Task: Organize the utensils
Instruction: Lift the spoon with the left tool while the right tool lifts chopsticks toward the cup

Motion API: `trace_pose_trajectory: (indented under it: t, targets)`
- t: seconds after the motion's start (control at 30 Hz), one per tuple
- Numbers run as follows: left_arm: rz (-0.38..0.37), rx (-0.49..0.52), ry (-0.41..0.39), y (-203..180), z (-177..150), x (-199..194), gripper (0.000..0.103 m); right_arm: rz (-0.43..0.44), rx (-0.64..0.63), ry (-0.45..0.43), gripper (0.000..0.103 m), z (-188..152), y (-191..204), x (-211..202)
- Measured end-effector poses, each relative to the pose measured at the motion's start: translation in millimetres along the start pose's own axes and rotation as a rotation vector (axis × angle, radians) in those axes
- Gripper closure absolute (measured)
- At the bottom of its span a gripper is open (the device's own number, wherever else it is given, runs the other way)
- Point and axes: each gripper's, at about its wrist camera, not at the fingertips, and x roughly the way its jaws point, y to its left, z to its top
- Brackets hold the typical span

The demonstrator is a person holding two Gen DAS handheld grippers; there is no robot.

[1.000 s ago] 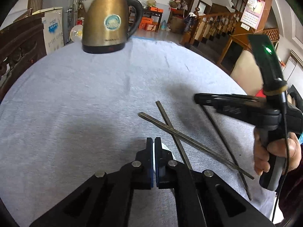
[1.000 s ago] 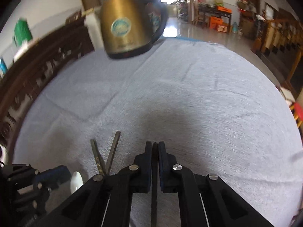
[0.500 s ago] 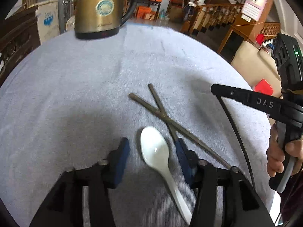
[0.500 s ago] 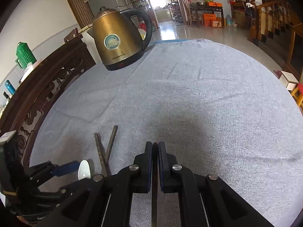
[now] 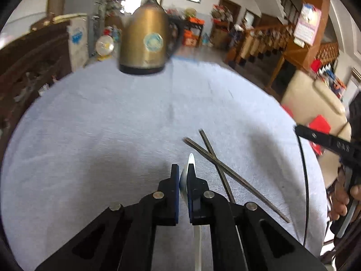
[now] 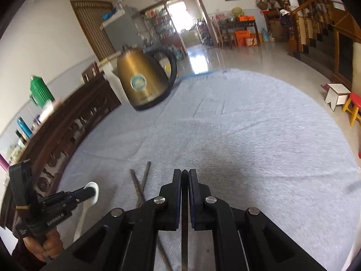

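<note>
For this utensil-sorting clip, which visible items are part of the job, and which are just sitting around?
Part of the job:
- white spoon, clamped in the left gripper
- dark chopstick, clamped in the right gripper
- two crossed chopsticks on the grey cloth

Sitting around:
- gold kettle
- green flask

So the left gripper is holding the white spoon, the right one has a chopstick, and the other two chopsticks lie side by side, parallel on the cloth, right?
Not quite. The two chopsticks on the cloth are crossed, not parallel, as the left wrist view shows. The rest stands: the left gripper is shut on the white spoon, and the right gripper is shut on a chopstick.
</note>
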Motion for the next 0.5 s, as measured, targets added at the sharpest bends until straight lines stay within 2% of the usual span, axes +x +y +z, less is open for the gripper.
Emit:
trace_pose_trajectory:
  t: [0.13,0.4,0.5]
  targets:
    - [0.076,-0.048,-0.102,9.7,-5.3,-51.5,0.097,0.013,0.039,-0.084,0.096,-8.6,-0.1,-41.9]
    - [0.169,-0.188,-0.300,14.4,-37.8,-150.2,0.097,-0.011,0.100,-0.242,0.096,-32.1,1.8,-119.7]
    - [0.171,-0.222,-0.381,8.0,-52.6,-188.6,0.097,-0.021,0.118,-0.297,0.096,-39.7,2.5,-146.8]
